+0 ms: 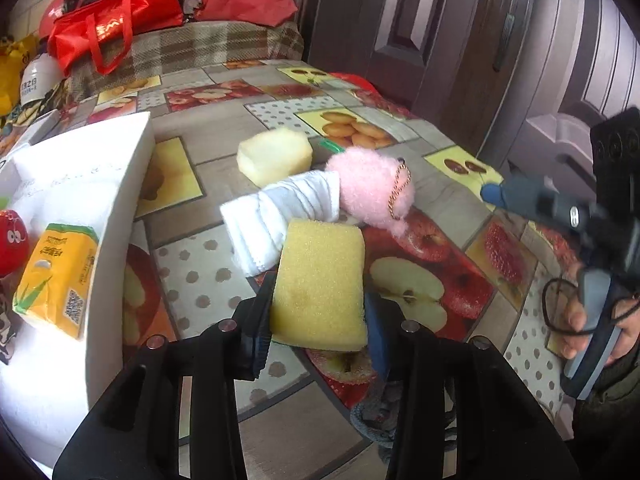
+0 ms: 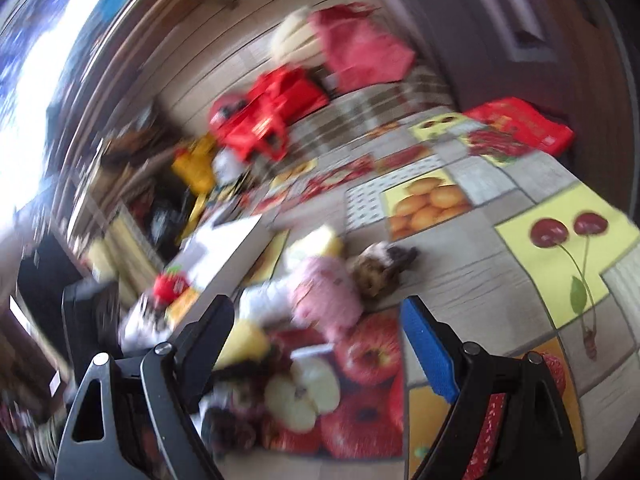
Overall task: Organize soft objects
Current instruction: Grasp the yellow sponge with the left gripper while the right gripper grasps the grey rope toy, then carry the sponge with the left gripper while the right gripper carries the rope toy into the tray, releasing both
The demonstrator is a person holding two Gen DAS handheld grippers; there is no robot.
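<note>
Two claws over a fruit-patterned worktop (image 1: 224, 148). Left claw (image 1: 318, 320) clamped on a yellow sponge (image 1: 320, 284), pads pressing both its sides, lower edge down by the cloth. White rolled cloth (image 1: 280, 216) touching the sponge's far edge; pink fluffy toy (image 1: 370, 188) with a bead chain just beyond; pale foam block (image 1: 274, 154) farther back. White box (image 1: 100, 184) to the left, holding a yellow tissue pack (image 1: 56, 276) and a red plush (image 1: 12, 240). Right claw (image 2: 316, 344) spread wide, gripping nothing, hovering near the pink toy; view blurred. Red bags (image 1: 116, 20) behind.
</note>
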